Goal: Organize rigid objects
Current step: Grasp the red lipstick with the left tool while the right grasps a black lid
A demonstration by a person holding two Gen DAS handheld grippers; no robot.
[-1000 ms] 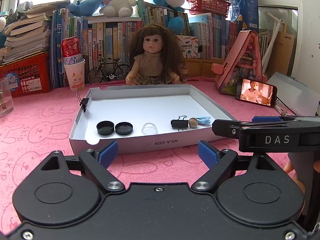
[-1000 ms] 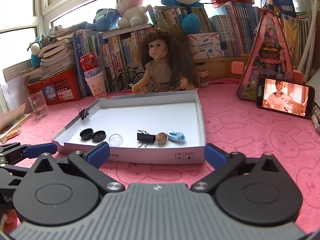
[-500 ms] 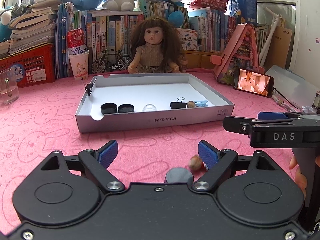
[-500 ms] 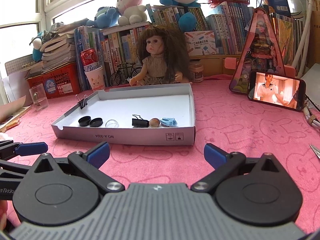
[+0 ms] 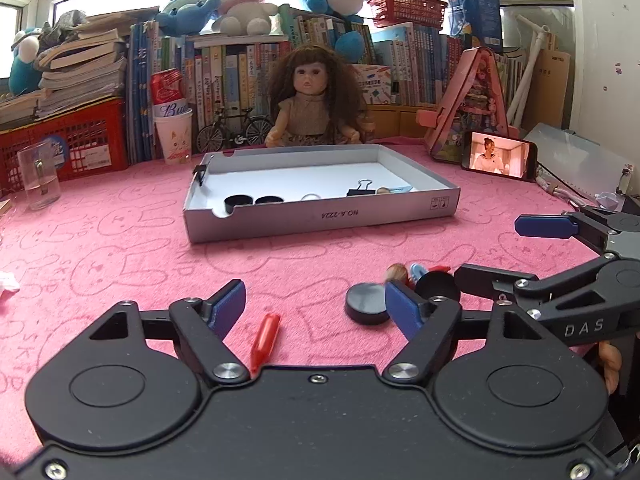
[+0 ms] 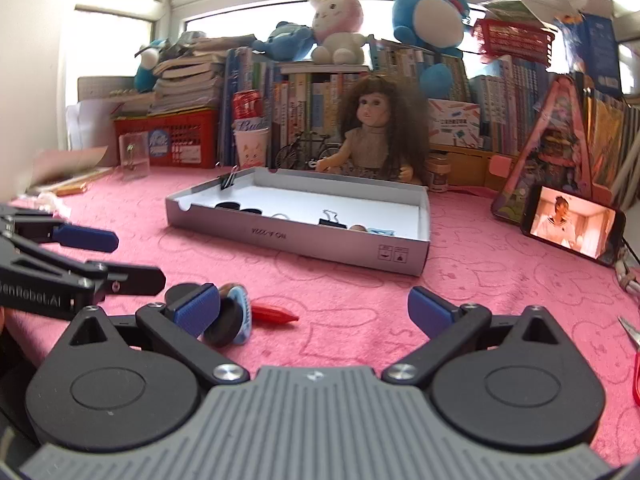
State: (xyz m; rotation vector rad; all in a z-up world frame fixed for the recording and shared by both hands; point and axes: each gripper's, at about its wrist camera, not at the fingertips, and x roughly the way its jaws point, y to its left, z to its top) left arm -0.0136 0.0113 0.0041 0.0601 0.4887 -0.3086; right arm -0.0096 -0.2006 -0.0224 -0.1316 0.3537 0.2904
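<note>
A grey cardboard tray (image 5: 320,216) (image 6: 304,240) stands on the pink cloth. It holds two black caps (image 5: 239,201), a clear ring (image 5: 310,197), a black binder clip (image 5: 362,189), a brown bead and a blue clip. On the cloth near me lie a red pen cap (image 5: 265,336) (image 6: 276,314), a black disc (image 5: 366,303), a second black disc (image 6: 226,326), a blue clip (image 6: 243,312) and a small bead (image 5: 396,271). My left gripper (image 5: 316,306) is open and empty over them. My right gripper (image 6: 316,312) is open and empty.
A doll (image 5: 314,100) sits behind the tray before a row of books. A phone (image 5: 498,154) leans at the right. A glass (image 5: 38,178), a paper cup (image 5: 174,136) and a red basket (image 5: 72,136) stand at the left. Red scissors (image 6: 634,344) lie far right.
Both grippers have pulled back from the tray toward the near edge of the cloth. The loose pen cap, discs and clips have come into view between the fingers.
</note>
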